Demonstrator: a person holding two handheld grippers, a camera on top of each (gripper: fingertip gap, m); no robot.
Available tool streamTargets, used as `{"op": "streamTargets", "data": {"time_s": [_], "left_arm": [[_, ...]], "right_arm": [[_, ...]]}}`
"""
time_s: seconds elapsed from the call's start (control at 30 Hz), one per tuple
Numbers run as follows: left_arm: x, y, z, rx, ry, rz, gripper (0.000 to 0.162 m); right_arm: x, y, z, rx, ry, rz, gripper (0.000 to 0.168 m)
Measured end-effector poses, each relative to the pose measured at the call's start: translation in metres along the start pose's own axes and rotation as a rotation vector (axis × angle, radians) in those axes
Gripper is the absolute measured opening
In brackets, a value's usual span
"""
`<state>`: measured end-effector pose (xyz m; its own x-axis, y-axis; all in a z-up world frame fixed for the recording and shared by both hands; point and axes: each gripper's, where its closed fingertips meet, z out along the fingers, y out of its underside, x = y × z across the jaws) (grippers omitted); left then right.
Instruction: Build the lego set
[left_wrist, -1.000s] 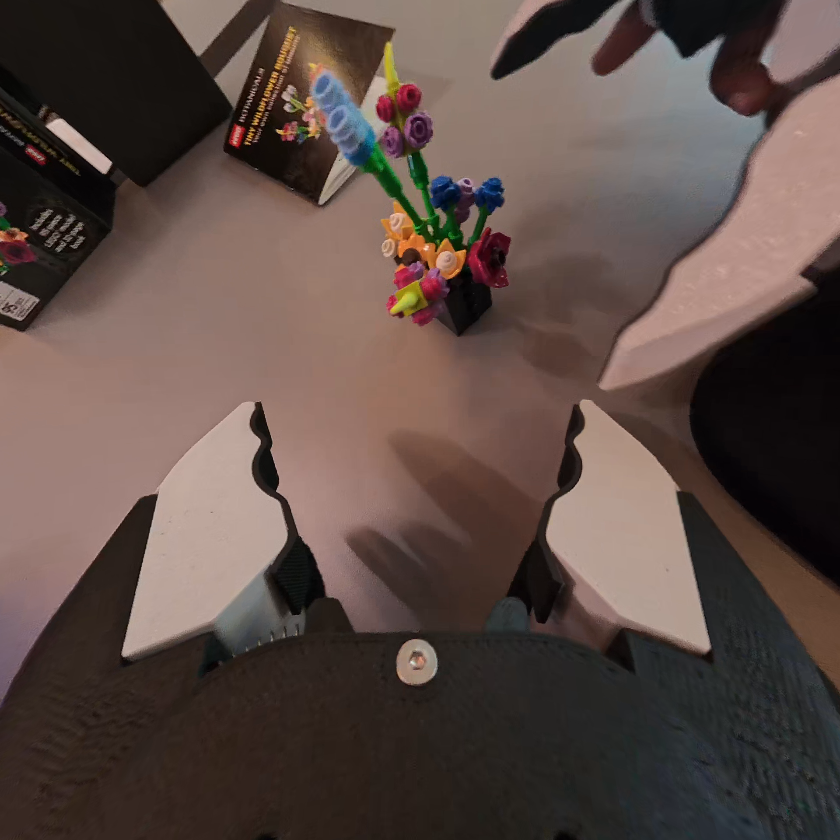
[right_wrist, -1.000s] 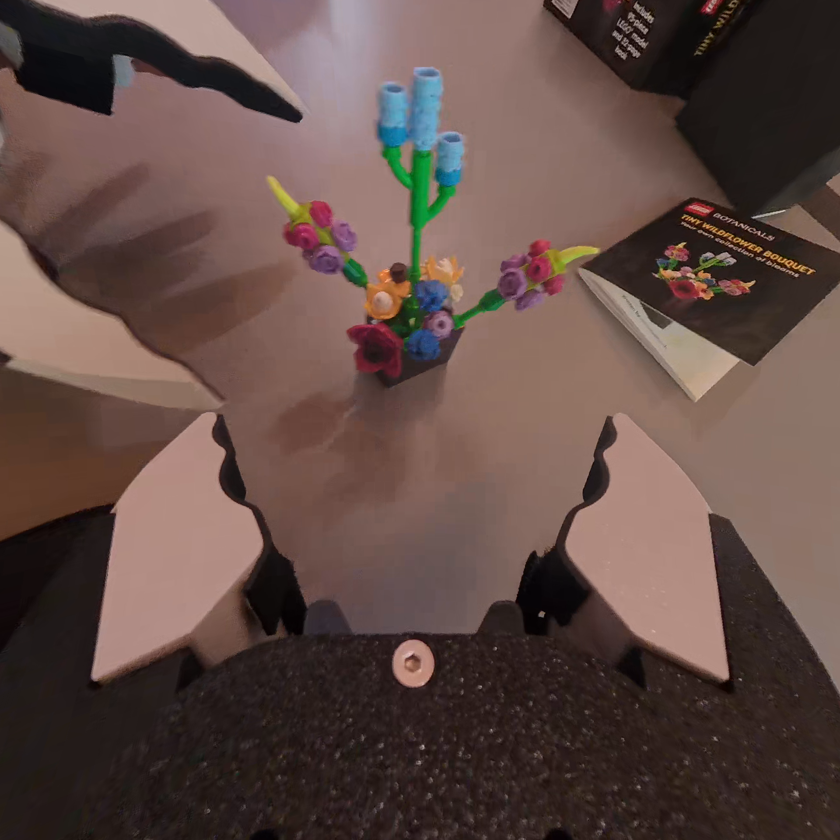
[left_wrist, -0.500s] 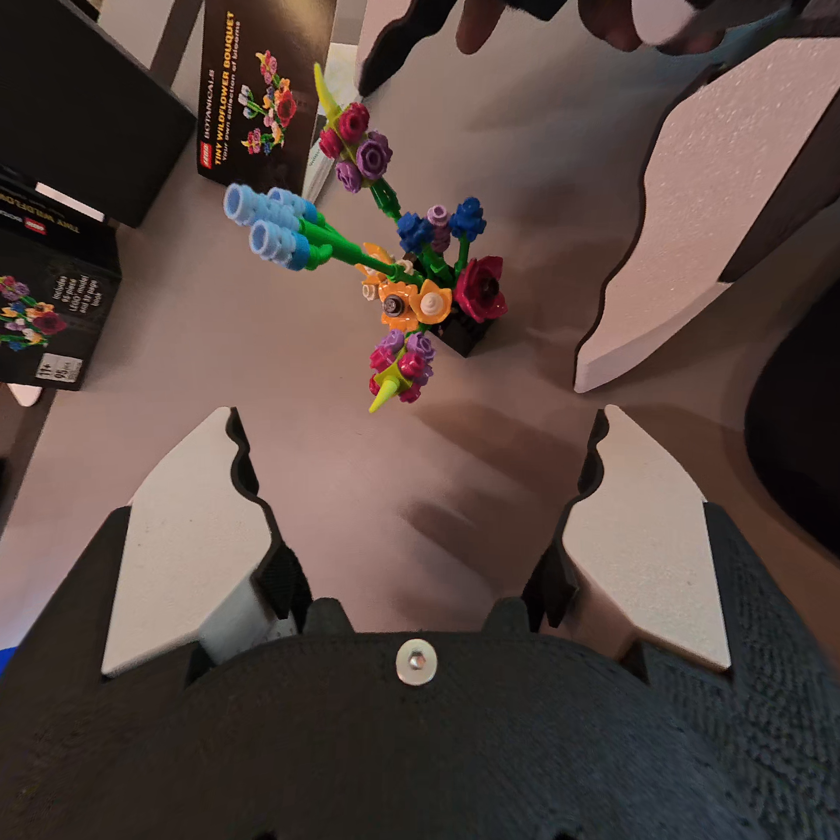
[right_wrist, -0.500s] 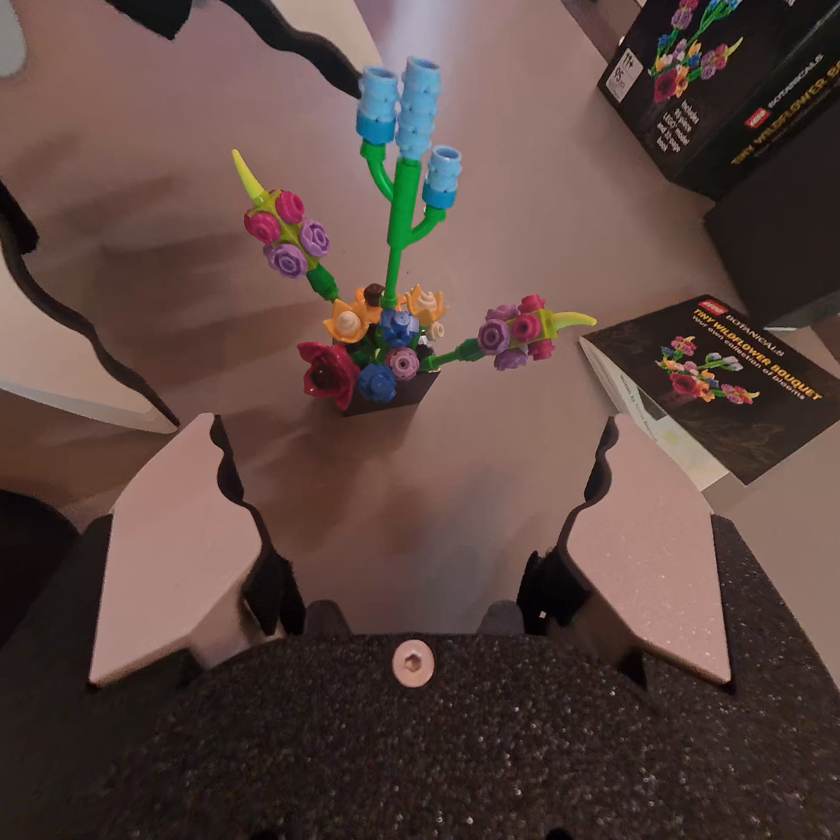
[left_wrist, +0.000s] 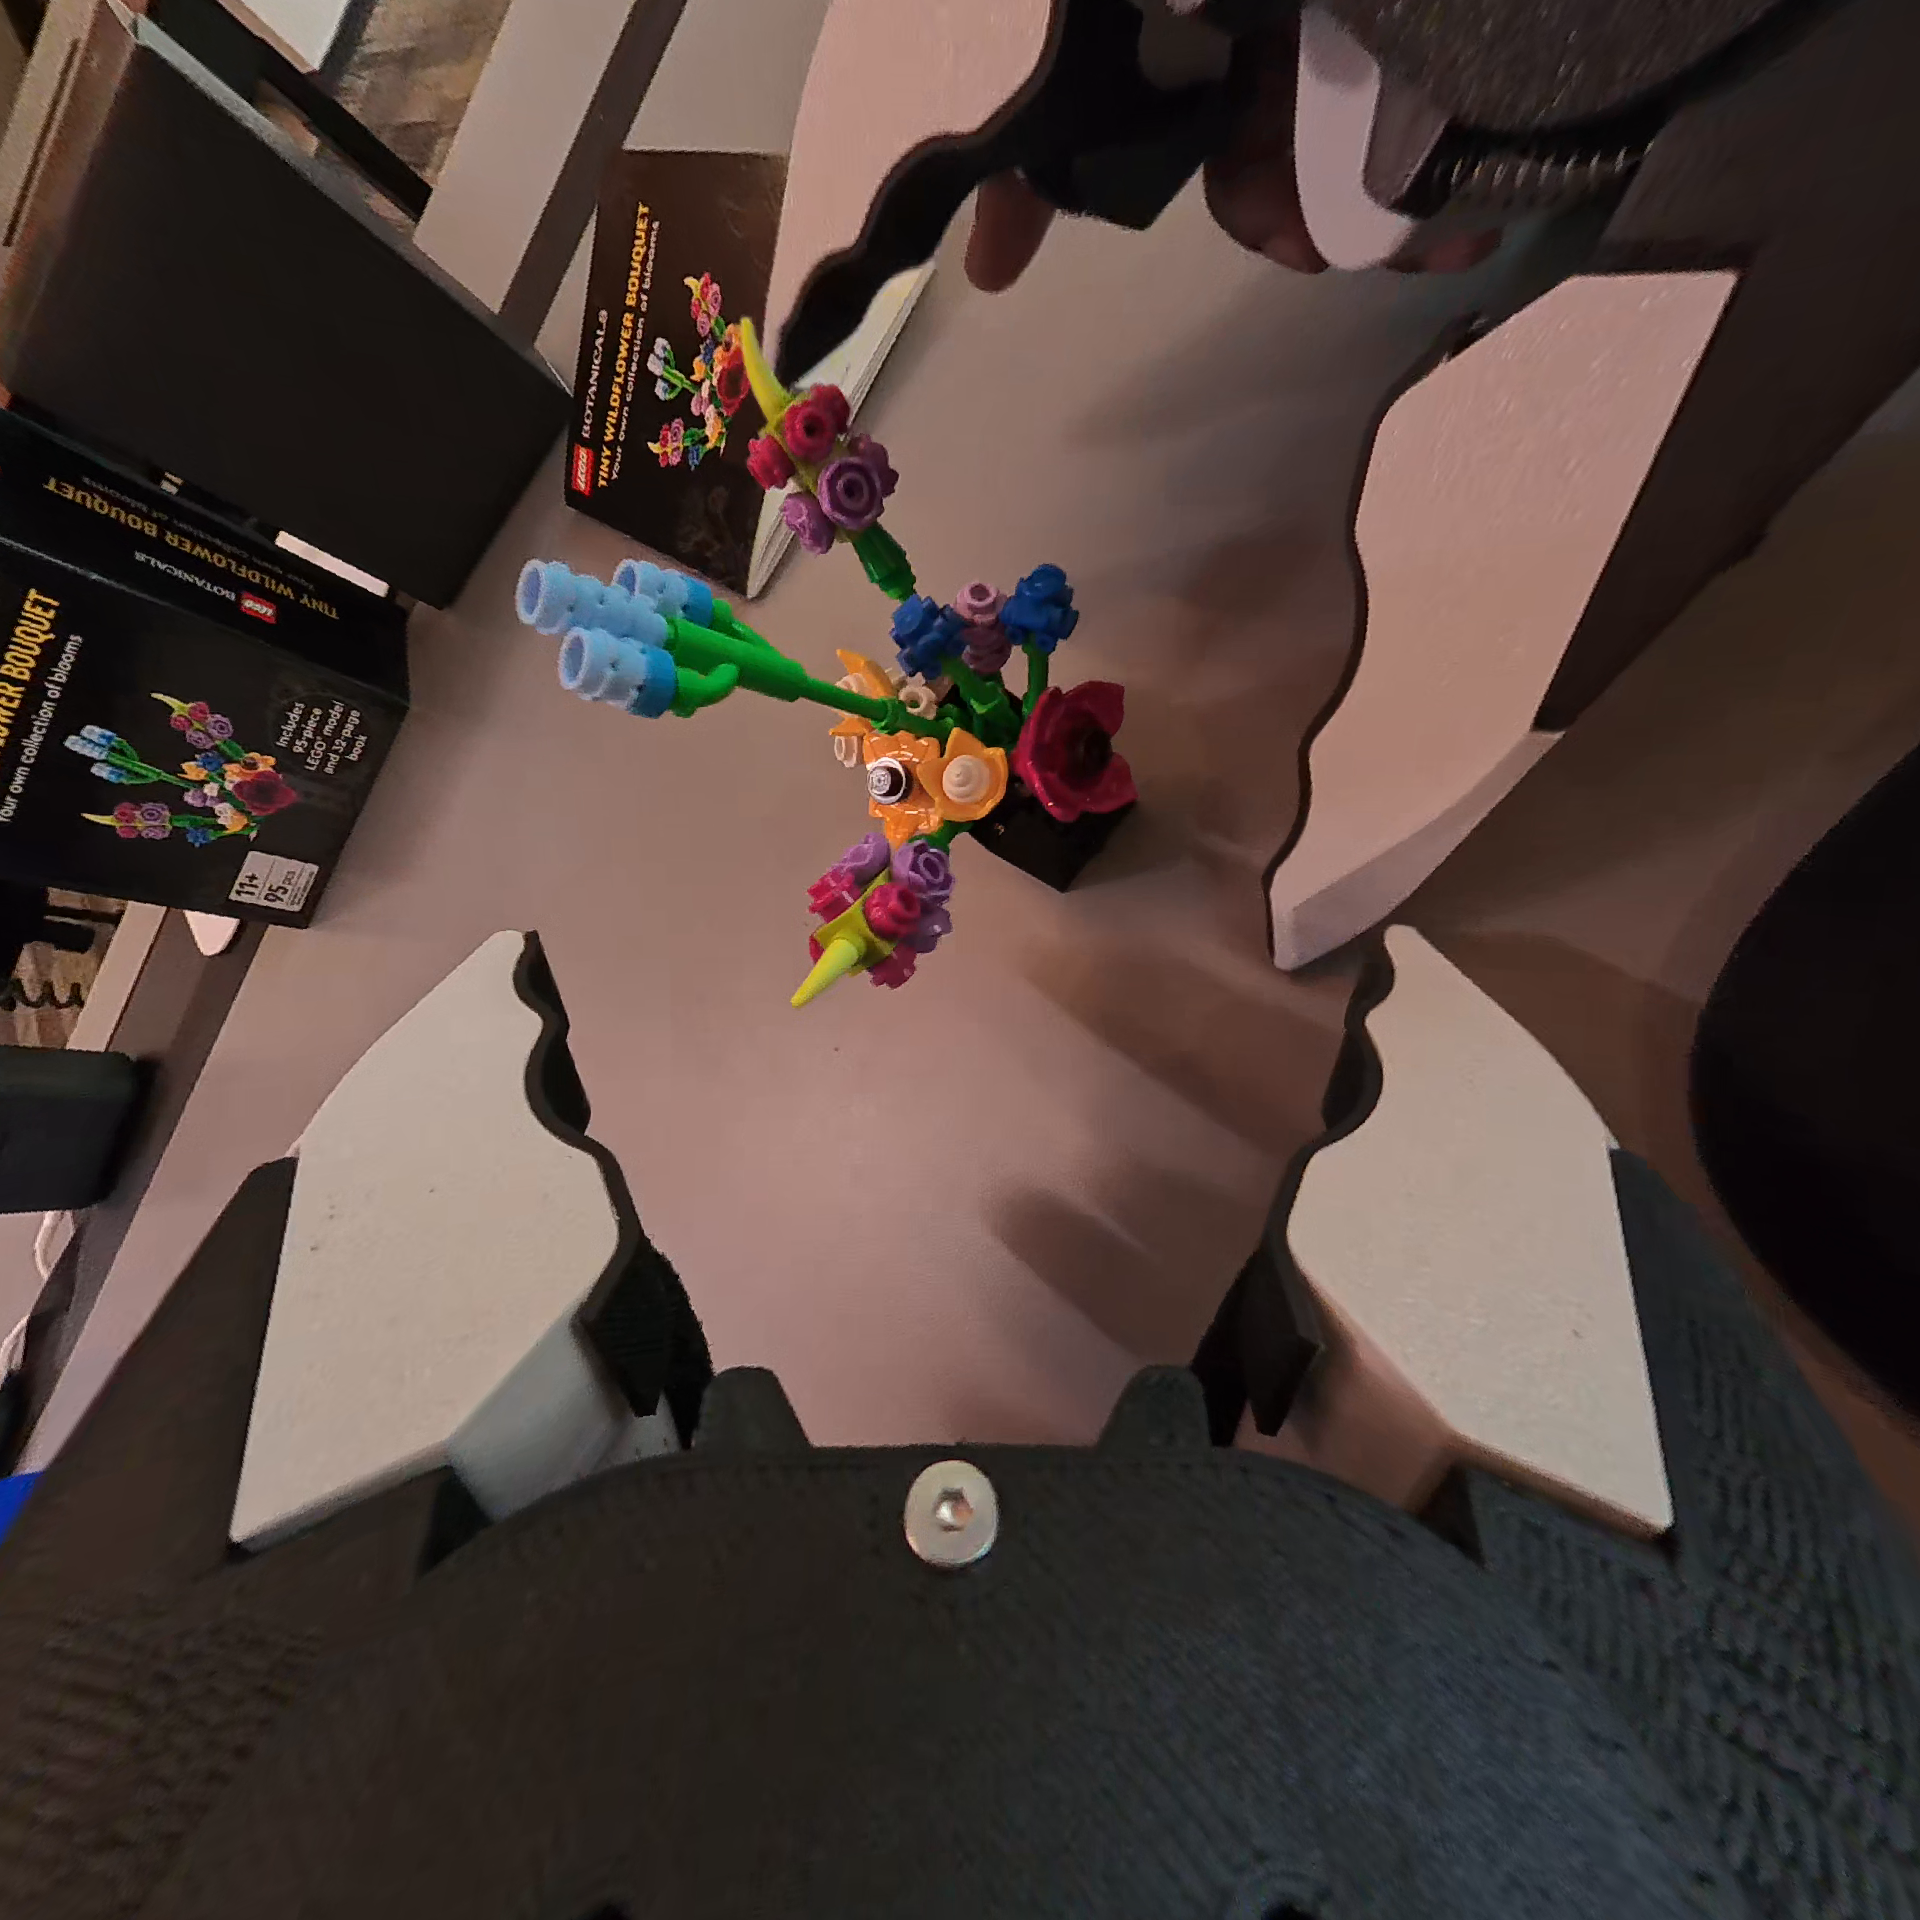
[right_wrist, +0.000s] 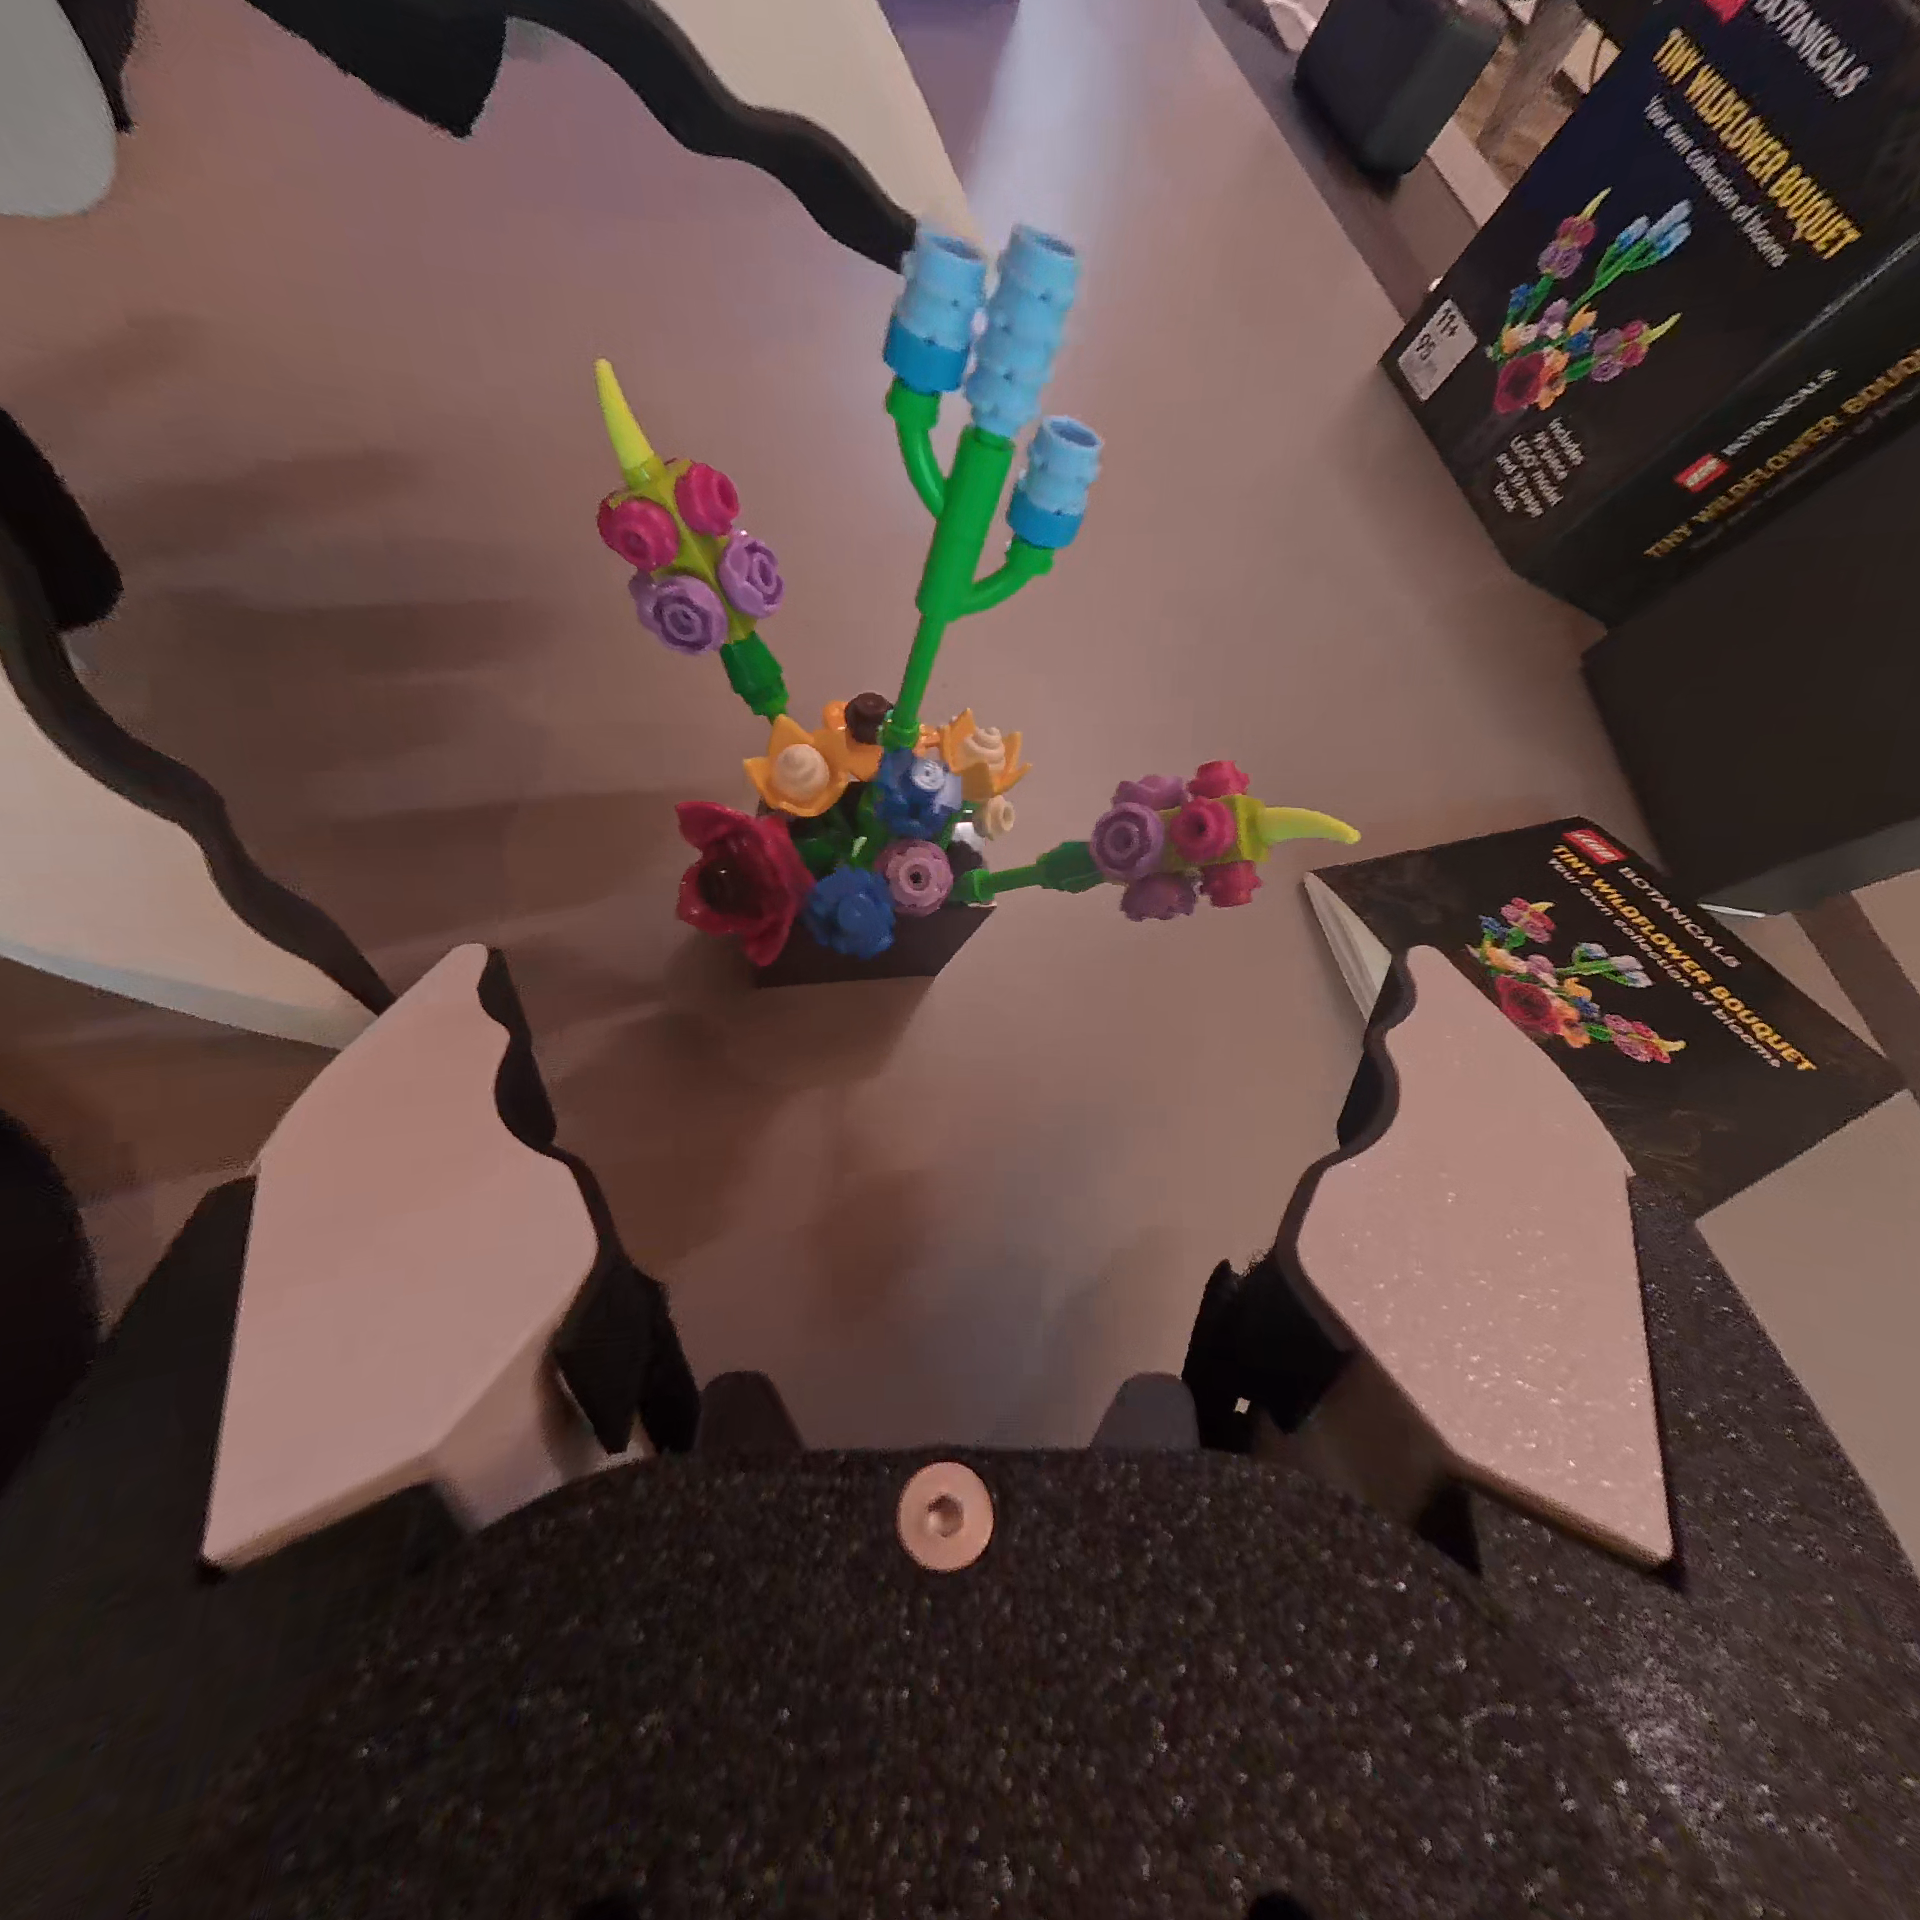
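The lego bouquet (right_wrist: 873, 831) is seen standing upright on the counter (right_wrist: 1039, 1091), on its dark square base (right_wrist: 883, 956), between the two hand-held grippers. The left hand-held gripper (left_wrist: 945, 956) is held spread wide with nothing between its fingers; the right hand-held gripper (right_wrist: 935, 966) is likewise spread and empty, just short of the base. The build is judged close to finished, so a check or final press is likely the step in hand. It would best be done by steadying the base with one gripper, low down, while any loose stem is pressed straight along its own line; the thin green stems should not be squeezed sideways. The long axis runs up the tall stem with light blue blooms (right_wrist: 987, 332), pointing away from the counter. Two purple-and-pink sprigs (right_wrist: 686, 561) splay outward. The instruction booklet (right_wrist: 1610, 997) and boxes (right_wrist: 1662, 312) lie well apart.
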<state>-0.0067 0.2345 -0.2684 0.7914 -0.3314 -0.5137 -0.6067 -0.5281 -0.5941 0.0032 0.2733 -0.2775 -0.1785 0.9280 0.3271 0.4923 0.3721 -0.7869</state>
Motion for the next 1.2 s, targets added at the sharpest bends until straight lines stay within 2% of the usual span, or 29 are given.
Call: {"op": "streamTargets", "data": {"time_s": [0.23, 0.7, 1.2], "left_arm": [[0.005, -0.006, -0.002, 0.047, -0.056, -0.023, 0.138], [0.014, -0.020, -0.006, 0.133, -0.155, -0.027, 0.138], [0.015, -0.026, -0.010, 0.158, -0.291, -0.044, 0.138]], "right_arm": [[0.000, 0.001, -0.005, 0.021, 0.004, -0.027, 0.148], [0.008, 0.000, -0.023, 0.104, 0.128, -0.128, 0.147], [0.021, 0.004, -0.037, 0.182, 0.176, -0.233, 0.141]]}}
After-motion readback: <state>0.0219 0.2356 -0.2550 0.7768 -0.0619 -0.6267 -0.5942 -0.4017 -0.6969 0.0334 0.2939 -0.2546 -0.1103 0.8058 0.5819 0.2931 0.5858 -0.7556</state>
